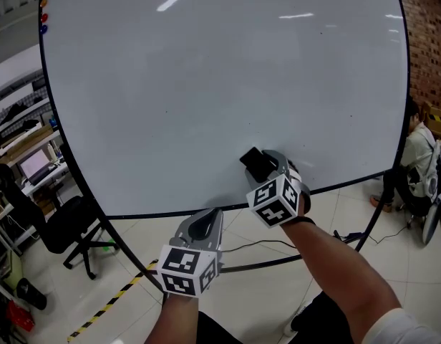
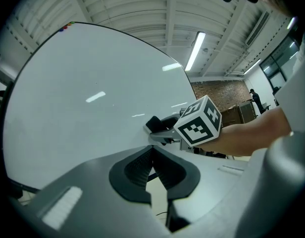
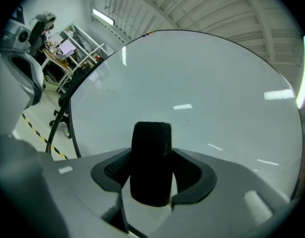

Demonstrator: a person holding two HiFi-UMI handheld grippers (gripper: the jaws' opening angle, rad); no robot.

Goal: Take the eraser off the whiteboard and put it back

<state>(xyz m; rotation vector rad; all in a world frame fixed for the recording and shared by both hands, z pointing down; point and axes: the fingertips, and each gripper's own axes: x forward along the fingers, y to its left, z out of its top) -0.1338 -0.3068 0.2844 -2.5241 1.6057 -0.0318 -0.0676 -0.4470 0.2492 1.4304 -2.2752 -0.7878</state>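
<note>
Right gripper [image 1: 267, 165]: jaws stand wide, clamped on the eraser [image 3: 151, 167], one pad on each long side. The eraser is black and upright between the jaws, and its top end projects past the fingertips. It sits at the whiteboard [image 1: 206, 84], low on the face and right of centre, just above the bottom frame. Whether its far end touches the board cannot be confirmed.

Left gripper [image 2: 152, 150]: jaws together at the tips, nothing between them. It is held below the board's bottom edge, left of the right gripper and apart from it.

Edges and room: the board face is blank above and to both sides of the eraser. The black frame runs just below it. Under the board is tiled floor, with a stand leg and a cable [image 1: 267, 244]. A chair [image 1: 63, 224] stands near the board's left edge, beside striped floor tape [image 1: 109, 307]. A person [image 1: 421, 149] sits beyond the right edge.

Count: one eraser, one whiteboard, two grippers, one chair, and four coloured dots [image 1: 44, 9] at the board's top-left corner.
</note>
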